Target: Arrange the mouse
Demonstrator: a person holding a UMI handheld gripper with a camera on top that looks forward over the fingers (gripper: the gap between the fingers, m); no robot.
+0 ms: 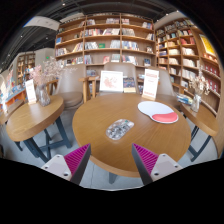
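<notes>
On the round wooden surface (95,150) ahead of us, a small grey-and-white patterned object, likely the mouse (119,129), lies just beyond our tool (111,160), nearly dead centre between its parted, empty fingers, long axis angled slightly right. Farther right sits an oval white mouse pad (156,109) with a red-pink lobe, flat and smooth.
</notes>
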